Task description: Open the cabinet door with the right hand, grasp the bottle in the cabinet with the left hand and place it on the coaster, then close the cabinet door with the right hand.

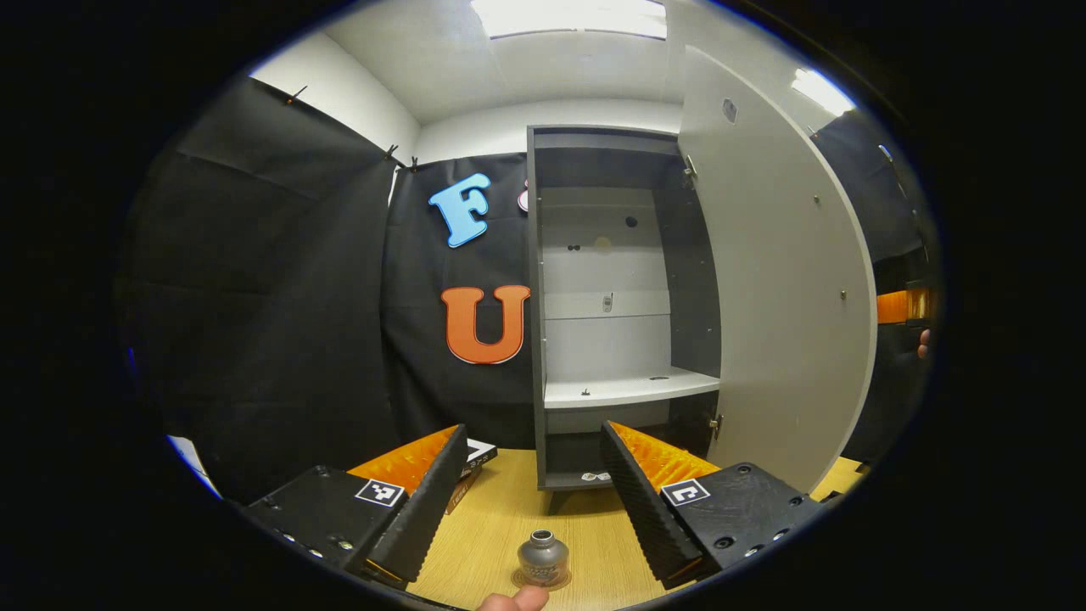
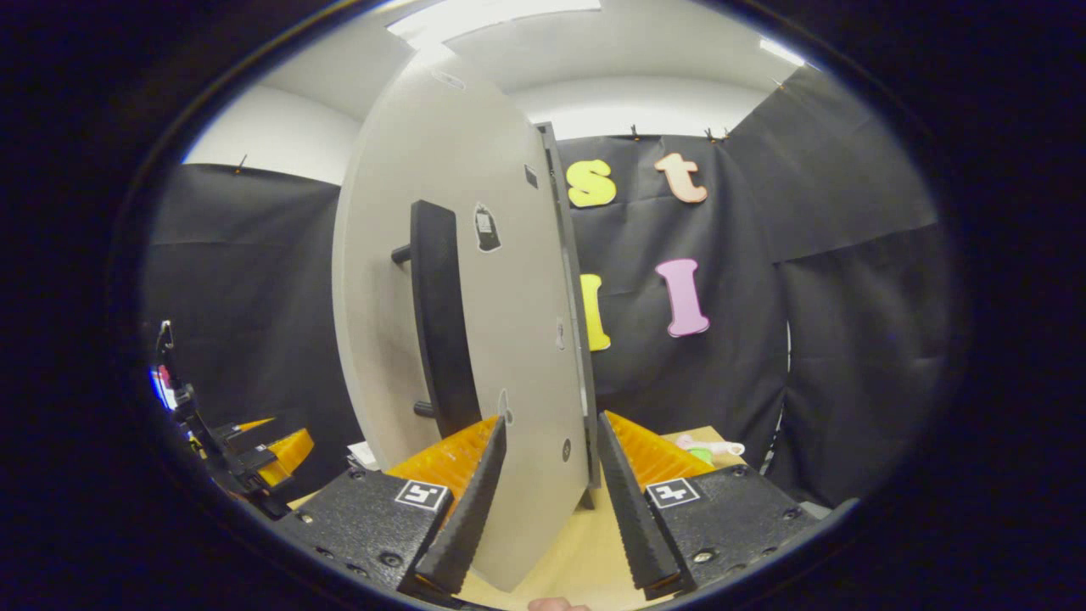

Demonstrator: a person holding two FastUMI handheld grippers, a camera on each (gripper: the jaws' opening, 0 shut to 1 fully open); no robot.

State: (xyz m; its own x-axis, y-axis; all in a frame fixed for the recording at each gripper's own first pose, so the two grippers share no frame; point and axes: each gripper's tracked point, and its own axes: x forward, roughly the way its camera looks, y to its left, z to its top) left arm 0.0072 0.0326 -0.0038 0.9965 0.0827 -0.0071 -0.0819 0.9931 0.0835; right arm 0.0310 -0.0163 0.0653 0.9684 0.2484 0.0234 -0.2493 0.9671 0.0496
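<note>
the cabinet [image 1: 611, 297] at 12 o'clock stands with its shelf [image 1: 628, 390] bare and its door [image 1: 780, 280] swung wide at 2 o'clock, while the bottle [image 1: 543, 557] sits on the coaster [image 1: 519, 580] at 6 o'clock between the spread jaws of the left gripper [image 1: 530, 488], and the right gripper [image 2: 547, 488], jaws apart, straddles the door's edge.

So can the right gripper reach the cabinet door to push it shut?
Probably yes. The right gripper is open, with the edge of the open cabinet door between its fingers and nothing in the way. The bottle already sits on the coaster.
</note>
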